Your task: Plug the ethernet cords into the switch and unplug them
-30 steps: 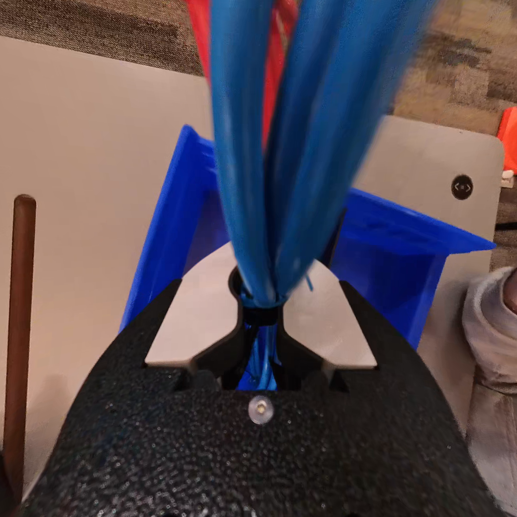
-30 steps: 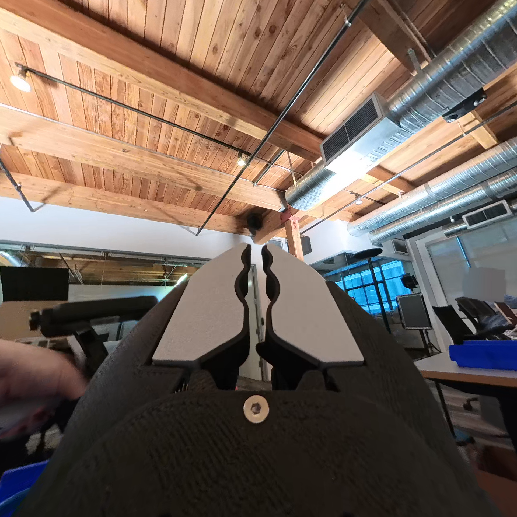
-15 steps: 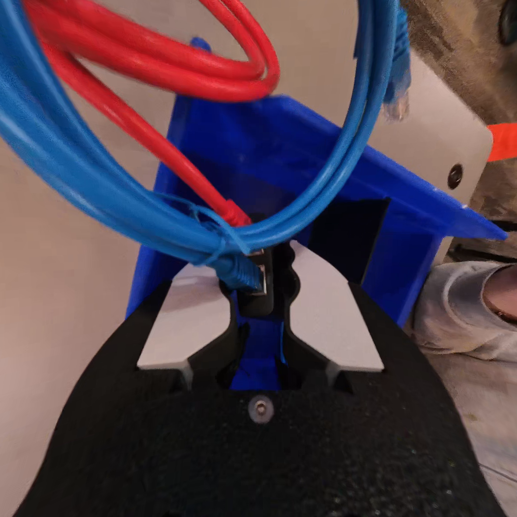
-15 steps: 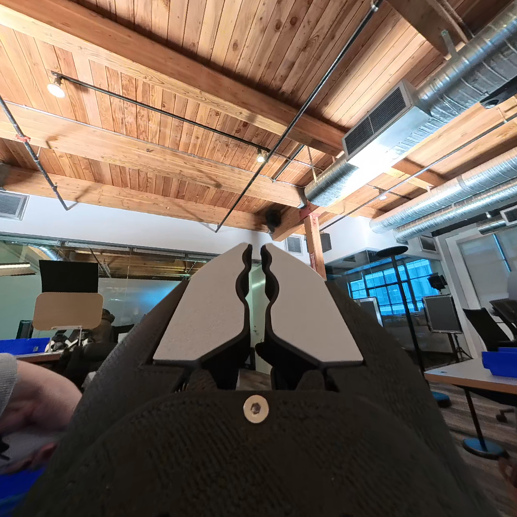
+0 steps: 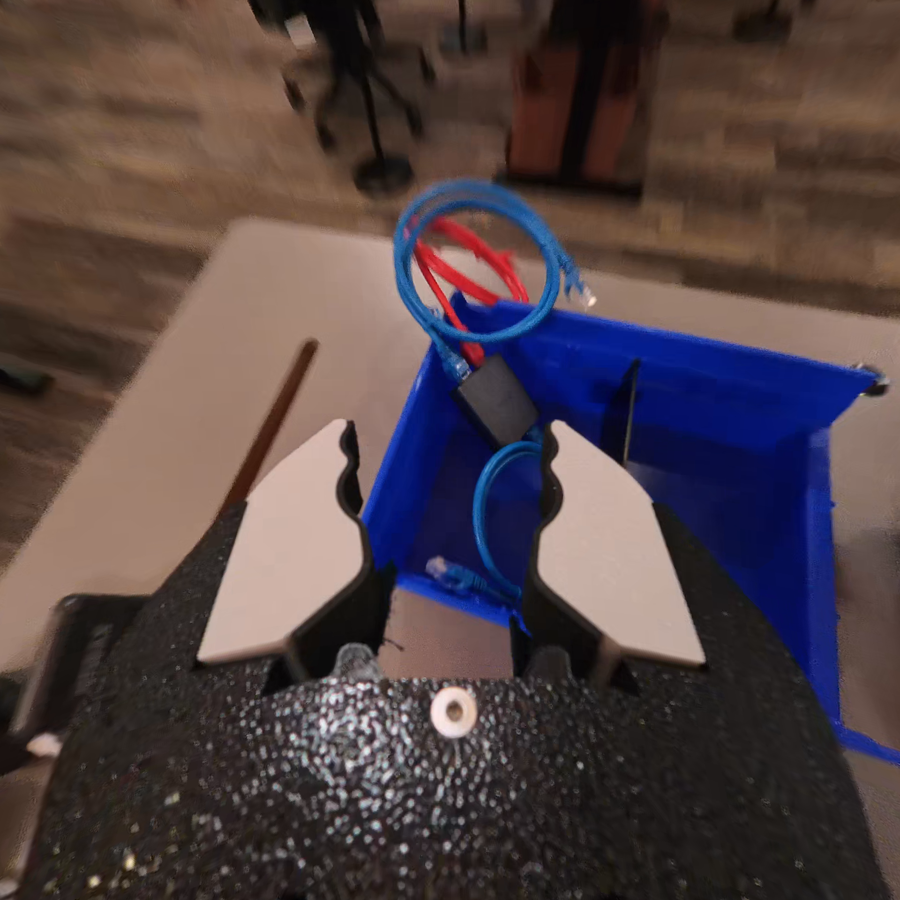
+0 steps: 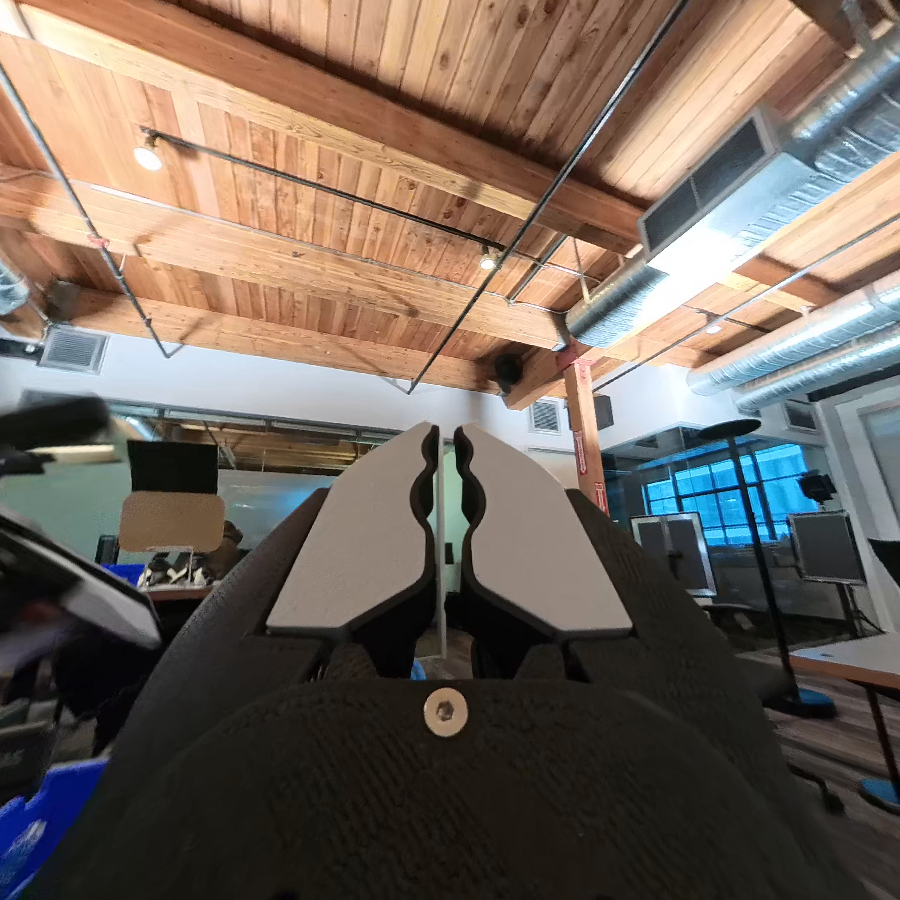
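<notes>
Jaws on the left gripper [image 5: 448, 431] stand wide apart, and nothing is between them. They hang just above the near corner of a blue bin [image 5: 730, 389], which sits on a pale surface [image 5: 292, 292].

A small black box [image 5: 494, 402] leans inside the bin, against its far left corner. A blue cable [image 5: 404, 272] and a red cable [image 5: 462, 272] are plugged into the top end of the box. Both stick up in loops over the rim of the bin. A second blue cable [image 5: 482, 511] comes out of the low end of the box and curls down on the bin floor. Its clear plug [image 5: 448, 572] lies by the near wall. The picture is blurry, so I cannot tell if the box and loops are resting or falling.

A thin black wall [image 5: 628, 409] splits the bin in two. The box and cables are in the left part. The right part looks bare, as far as it shows. A long brown stick [image 5: 282, 414] lies on the surface, left of the bin and apart from it.

The right gripper [image 6: 445, 431] points up at a wooden ceiling [image 6: 341, 121] with shiny pipes [image 6: 803, 360]. Its jaws are almost together, with only a thin gap, and they hold nothing. It is well away from the cables.
</notes>
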### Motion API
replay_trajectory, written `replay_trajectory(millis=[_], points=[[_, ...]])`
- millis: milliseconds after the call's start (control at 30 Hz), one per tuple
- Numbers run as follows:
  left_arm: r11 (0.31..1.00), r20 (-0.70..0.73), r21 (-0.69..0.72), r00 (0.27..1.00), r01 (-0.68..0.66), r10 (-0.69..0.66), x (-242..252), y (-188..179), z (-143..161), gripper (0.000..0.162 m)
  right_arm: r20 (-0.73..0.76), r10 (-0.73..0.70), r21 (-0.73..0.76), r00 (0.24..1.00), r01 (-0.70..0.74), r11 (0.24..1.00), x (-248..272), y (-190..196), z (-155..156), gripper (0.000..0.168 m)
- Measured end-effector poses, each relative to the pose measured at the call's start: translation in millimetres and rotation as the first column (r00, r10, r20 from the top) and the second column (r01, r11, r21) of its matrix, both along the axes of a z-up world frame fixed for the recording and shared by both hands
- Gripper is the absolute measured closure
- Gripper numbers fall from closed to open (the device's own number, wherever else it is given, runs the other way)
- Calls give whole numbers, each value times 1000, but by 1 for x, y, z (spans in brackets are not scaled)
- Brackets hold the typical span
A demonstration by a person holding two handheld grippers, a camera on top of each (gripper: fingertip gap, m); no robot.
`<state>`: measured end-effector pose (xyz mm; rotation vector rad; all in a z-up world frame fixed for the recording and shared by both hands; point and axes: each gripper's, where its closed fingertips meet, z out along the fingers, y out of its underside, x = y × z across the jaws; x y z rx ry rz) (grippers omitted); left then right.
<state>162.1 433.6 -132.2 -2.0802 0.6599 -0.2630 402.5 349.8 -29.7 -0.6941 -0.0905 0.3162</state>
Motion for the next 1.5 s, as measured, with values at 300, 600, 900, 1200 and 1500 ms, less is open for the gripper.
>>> replay_trajectory(millis=[300, 600, 900, 1200, 1500], points=[[663, 439, 622, 887, -417, 146, -143, -210, 122, 100, 71, 45, -66, 996, -40, 997, -40, -6, 0, 155], [430, 245, 663, 720, -613, 649, -297, -346, 30, 128, 318, 434, -206, 843, -386, 899, -180, -75, -15, 150], [749, 246, 426, 862, -507, 443, -296, -349, -58, 55, 529, 704, -624, 474, -344, 701, -312, -157, -112, 137], [662, 276, 542, 854, -518, 442, -302, -371, -75, 63, 398, 845, -895, 356, -51, 443, -325, -164, -194, 111], [664, 276, 556, 864, -500, 421, -292, -374, -81, 65, 621, 707, -782, 338, 213, 586, -313, -144, -225, 148]])
